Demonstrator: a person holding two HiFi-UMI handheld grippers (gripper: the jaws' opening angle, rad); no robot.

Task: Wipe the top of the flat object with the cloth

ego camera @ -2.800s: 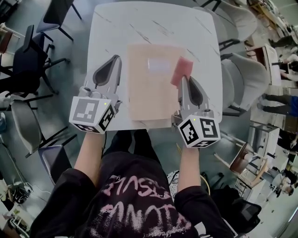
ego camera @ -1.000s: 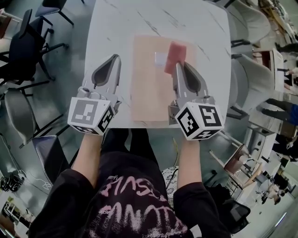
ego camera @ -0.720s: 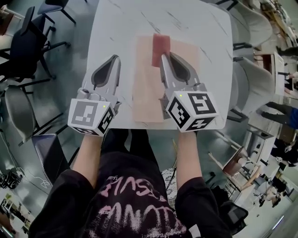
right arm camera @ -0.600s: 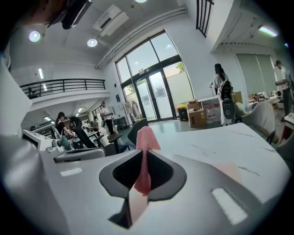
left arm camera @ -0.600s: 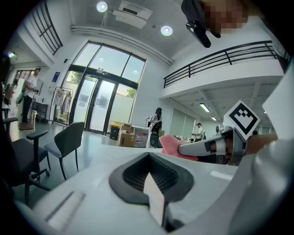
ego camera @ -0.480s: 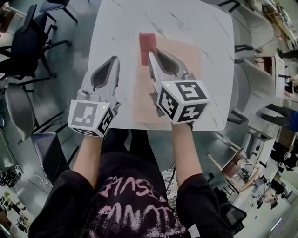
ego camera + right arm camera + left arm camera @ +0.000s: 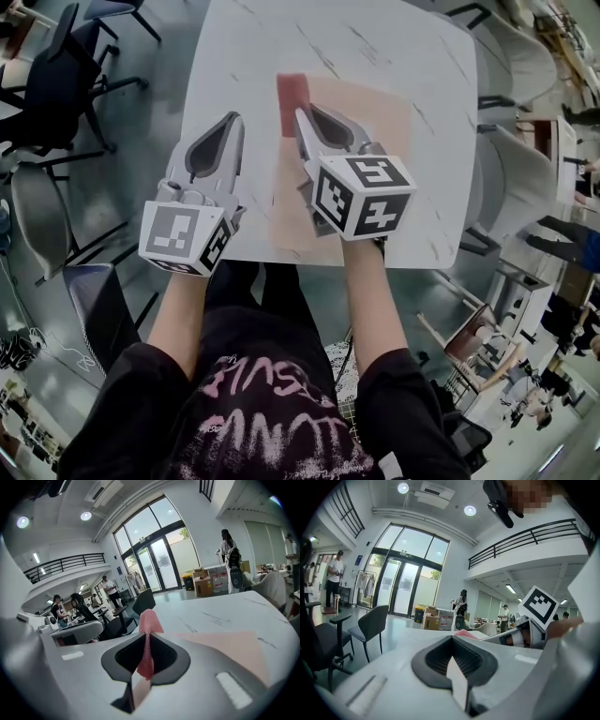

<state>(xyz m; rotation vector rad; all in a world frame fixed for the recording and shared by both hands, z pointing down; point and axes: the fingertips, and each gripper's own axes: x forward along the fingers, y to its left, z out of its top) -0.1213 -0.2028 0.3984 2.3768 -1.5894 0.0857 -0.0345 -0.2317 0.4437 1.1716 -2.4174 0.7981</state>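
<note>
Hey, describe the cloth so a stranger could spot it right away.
On the white table lies a pale peach board. At its far left corner, pinched in the right gripper, is the cloth: a small strip, the only red thing there.

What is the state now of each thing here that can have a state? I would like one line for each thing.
Left hand-held gripper: shut, holding nothing, beside the board.
Right hand-held gripper: shut on the cloth.
Cloth: pinched between the jaws, at the board's far left corner.
Board: lying flat on the table.
</note>
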